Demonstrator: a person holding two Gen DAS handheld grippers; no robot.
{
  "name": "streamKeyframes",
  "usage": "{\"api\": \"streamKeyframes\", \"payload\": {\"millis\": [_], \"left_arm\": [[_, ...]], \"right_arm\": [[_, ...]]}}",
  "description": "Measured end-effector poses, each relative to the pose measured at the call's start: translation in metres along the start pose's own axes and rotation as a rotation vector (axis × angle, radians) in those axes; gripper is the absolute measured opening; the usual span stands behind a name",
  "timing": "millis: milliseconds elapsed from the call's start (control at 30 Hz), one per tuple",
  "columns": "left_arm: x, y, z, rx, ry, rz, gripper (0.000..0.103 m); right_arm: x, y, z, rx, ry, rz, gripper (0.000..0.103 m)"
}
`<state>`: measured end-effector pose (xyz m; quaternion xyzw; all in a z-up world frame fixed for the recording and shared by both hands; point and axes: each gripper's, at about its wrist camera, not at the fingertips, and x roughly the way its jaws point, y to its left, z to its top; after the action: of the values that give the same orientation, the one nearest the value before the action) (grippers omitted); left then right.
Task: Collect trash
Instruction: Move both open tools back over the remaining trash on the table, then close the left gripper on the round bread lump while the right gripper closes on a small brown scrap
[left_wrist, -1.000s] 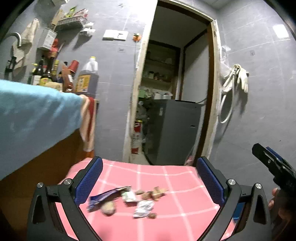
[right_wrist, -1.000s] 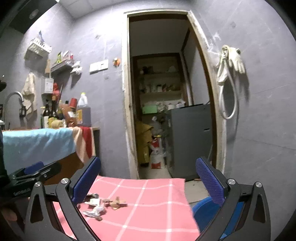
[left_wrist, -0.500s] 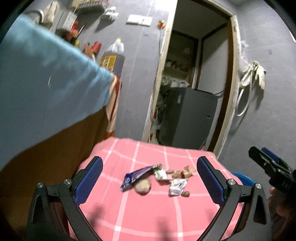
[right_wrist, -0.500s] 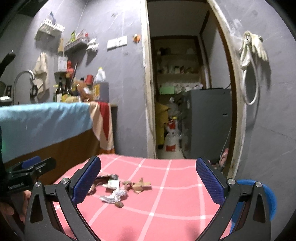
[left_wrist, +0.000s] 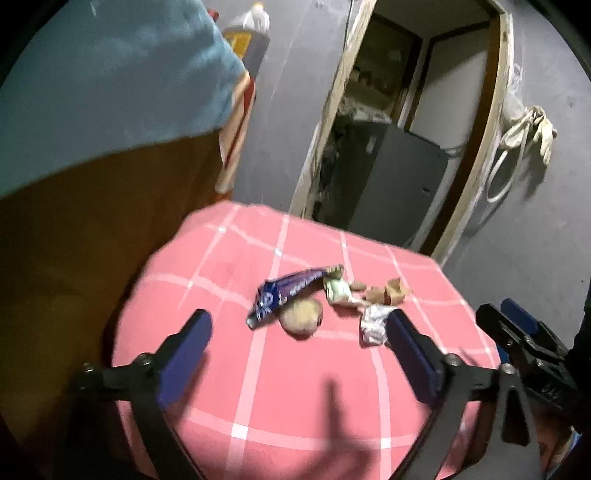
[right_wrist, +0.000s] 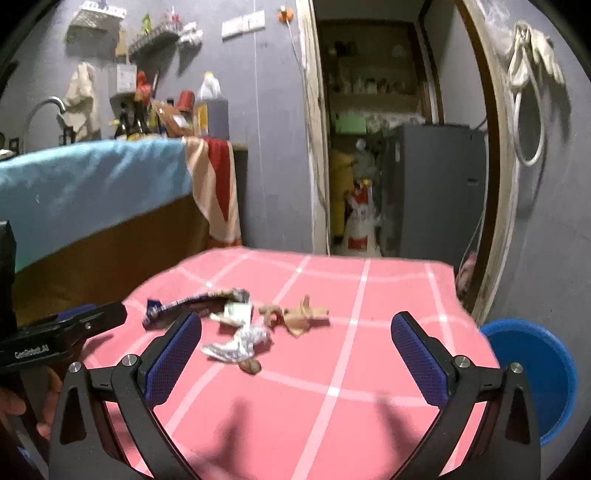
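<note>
left gripper (left_wrist: 299, 328): jaws closing, nothing clamped, above the trash pile (left_wrist: 325, 301)
right gripper (right_wrist: 295, 328): jaws wide apart, empty
cloth (right_wrist: 369, 369): pink check
bin (right_wrist: 535, 369): blue, beside table

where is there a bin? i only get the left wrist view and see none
Observer: The right wrist view shows a blue bin beside the right edge of the pink checked table, lower than its top.
Operator: are the right tongs holding anything
Observer: No. The right tongs are wide open and their pads touch nothing.
Operator: anything hidden behind my right finger
Observer: Yes, a small brown bit lies at the near side of the crumpled silver wrapper.
</note>
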<state>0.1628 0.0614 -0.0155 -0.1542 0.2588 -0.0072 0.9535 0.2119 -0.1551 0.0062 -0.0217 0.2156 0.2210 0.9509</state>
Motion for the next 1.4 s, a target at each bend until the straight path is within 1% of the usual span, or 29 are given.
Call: {"api": "streamKeyframes", "payload": {"millis": [67, 100, 133, 167, 200, 300, 333, 433, 500, 567, 700, 800, 833, 933, 1033, 1100, 1133, 1400], "left_arm": [[0.008, -0.001, -0.001, 0.001, 0.042, -0.002, 0.076], [0.012, -0.001, -0.001, 0.0, 0.057, -0.007, 0.073], [0.016, -0.001, -0.001, -0.002, 0.078, -0.017, 0.068], [0.018, -0.003, -0.002, -0.004, 0.092, -0.024, 0.064], [0.022, -0.003, -0.002, -0.005, 0.112, -0.032, 0.063], [0.037, -0.004, -0.002, -0.007, 0.179, -0.052, 0.056], [0.042, -0.004, -0.002, -0.011, 0.2, -0.056, 0.053], [0.054, -0.002, 0.0, -0.023, 0.237, -0.059, 0.048], [0.057, -0.001, 0.003, -0.02, 0.238, -0.055, 0.047], [0.062, -0.002, 0.007, -0.01, 0.244, -0.049, 0.046], [0.074, 0.001, 0.012, -0.002, 0.263, -0.04, 0.043], [0.078, 0.002, 0.013, 0.009, 0.272, -0.03, 0.041], [0.079, 0.002, 0.013, 0.011, 0.275, -0.026, 0.04], [0.08, 0.002, 0.013, 0.006, 0.278, -0.016, 0.038], [0.081, 0.001, 0.013, 0.008, 0.282, 0.006, 0.03], [0.083, 0.002, 0.013, 0.0, 0.283, 0.005, 0.029], [0.083, 0.002, 0.013, -0.003, 0.283, 0.007, 0.029], [0.072, -0.005, 0.008, -0.019, 0.281, 0.01, 0.027]], "right_arm": [[0.006, -0.001, -0.003, 0.012, 0.03, 0.01, 0.102], [0.008, -0.001, -0.004, 0.014, 0.04, 0.012, 0.099], [0.011, -0.001, -0.004, 0.014, 0.056, 0.013, 0.097], [0.012, -0.001, -0.004, 0.014, 0.066, 0.018, 0.092], [0.015, -0.001, -0.005, 0.012, 0.083, 0.029, 0.087], [0.026, 0.002, -0.006, 0.0, 0.14, 0.061, 0.078], [0.029, 0.004, -0.006, -0.008, 0.161, 0.069, 0.077], [0.042, 0.009, -0.008, -0.023, 0.227, 0.094, 0.068], [0.05, 0.012, -0.01, -0.026, 0.265, 0.11, 0.057], [0.058, 0.015, -0.013, -0.026, 0.306, 0.126, 0.052], [0.069, 0.022, -0.016, -0.03, 0.364, 0.159, 0.049], [0.075, 0.025, -0.018, -0.038, 0.395, 0.167, 0.048], [0.077, 0.026, -0.019, -0.036, 0.403, 0.168, 0.047], [0.078, 0.025, -0.019, -0.025, 0.411, 0.171, 0.041], [0.079, 0.025, -0.019, -0.027, 0.418, 0.174, 0.031], [0.079, 0.025, -0.019, -0.027, 0.422, 0.175, 0.021], [0.078, 0.024, -0.019, -0.025, 0.423, 0.175, 0.019], [0.073, 0.019, -0.019, -0.004, 0.416, 0.186, 0.019]]}}
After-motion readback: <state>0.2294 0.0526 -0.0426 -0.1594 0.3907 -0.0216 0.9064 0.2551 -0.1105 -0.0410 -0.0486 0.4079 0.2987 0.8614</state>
